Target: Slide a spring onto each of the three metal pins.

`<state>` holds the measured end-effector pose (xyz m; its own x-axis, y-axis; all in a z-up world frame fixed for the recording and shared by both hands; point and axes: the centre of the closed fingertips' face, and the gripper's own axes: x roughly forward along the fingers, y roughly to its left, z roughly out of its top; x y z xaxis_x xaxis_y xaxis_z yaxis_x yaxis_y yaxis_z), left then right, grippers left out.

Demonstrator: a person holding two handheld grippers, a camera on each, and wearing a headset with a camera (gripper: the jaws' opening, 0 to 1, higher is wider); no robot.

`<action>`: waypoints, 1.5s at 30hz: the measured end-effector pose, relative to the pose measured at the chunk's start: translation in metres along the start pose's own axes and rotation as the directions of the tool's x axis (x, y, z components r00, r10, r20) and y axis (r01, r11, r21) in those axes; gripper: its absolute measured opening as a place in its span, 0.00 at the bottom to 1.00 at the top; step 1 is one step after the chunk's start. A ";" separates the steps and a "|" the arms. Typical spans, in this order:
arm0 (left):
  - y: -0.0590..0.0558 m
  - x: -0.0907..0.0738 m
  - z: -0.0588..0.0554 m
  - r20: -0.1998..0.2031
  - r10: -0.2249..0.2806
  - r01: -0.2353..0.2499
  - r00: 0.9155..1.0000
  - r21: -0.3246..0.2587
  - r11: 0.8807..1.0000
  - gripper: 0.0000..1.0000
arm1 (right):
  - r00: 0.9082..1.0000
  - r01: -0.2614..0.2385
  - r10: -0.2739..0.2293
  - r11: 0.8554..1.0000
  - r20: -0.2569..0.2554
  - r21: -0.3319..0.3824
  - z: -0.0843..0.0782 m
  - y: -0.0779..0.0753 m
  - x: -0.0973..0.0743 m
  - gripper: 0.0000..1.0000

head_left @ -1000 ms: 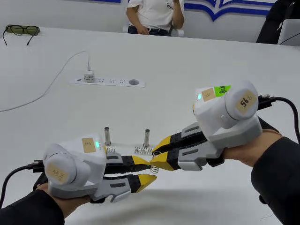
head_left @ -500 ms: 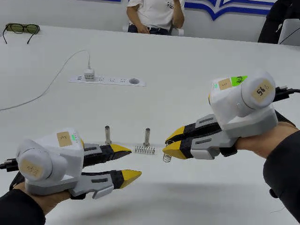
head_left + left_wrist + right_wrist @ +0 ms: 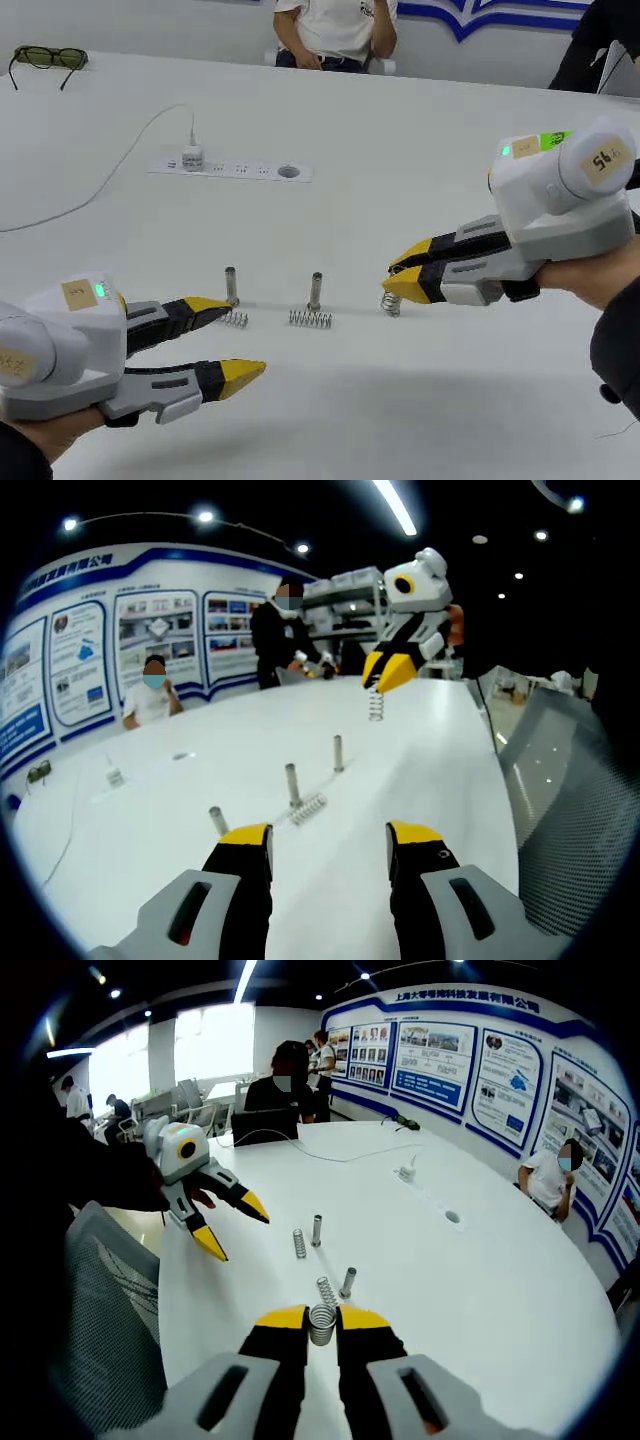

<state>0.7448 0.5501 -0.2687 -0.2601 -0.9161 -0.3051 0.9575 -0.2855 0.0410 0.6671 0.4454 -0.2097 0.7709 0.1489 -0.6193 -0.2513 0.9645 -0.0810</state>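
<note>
Right gripper (image 3: 390, 281) first: its yellow-tipped jaws are pinched almost together on a small silver coil spring (image 3: 390, 303), which hangs upright from the tips down towards the white table (image 3: 430, 180). In the right gripper view the coil sits squarely between the two pads.

Left gripper (image 3: 238, 337) now, low and well apart from the other: jaws spread wide, gripping nothing, touching nothing.

Out in front of it stand short upright pins. The first steel pin (image 3: 231, 284) and the middle steel pin (image 3: 316, 290) are both bare. A short loose spring (image 3: 236, 319) lies flat just beside the first pin's foot. A longer loose spring (image 3: 310, 319) lies by the middle one.

The left gripper view picks out a third steel pin (image 3: 338, 752) further along, bare too. The held spring hangs near it; touching or not, I can't tell.
</note>
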 end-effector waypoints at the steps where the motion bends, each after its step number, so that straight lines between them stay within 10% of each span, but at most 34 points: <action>1: 0.001 -0.001 0.000 0.000 0.004 -0.004 1.000 -0.002 1.000 0.47 | 1.000 0.004 -0.004 1.000 -0.001 0.000 0.000 -0.002 0.000 0.12; 22: 0.009 -0.013 -0.005 -0.003 0.047 -0.047 0.999 -0.048 0.998 0.54 | 0.992 0.123 -0.120 0.989 -0.034 0.085 -0.013 -0.066 0.009 0.12; 45: 0.014 -0.016 -0.015 -0.019 0.062 -0.063 0.998 -0.073 0.995 0.53 | 0.992 0.121 -0.114 0.982 -0.058 0.147 -0.040 -0.078 0.029 0.12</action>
<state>0.7644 0.5648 -0.2777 -0.1978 -0.9264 -0.3203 0.9786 -0.2058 -0.0091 0.6858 0.3653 -0.2528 0.7590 0.0254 -0.6506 -0.0671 0.9970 -0.0393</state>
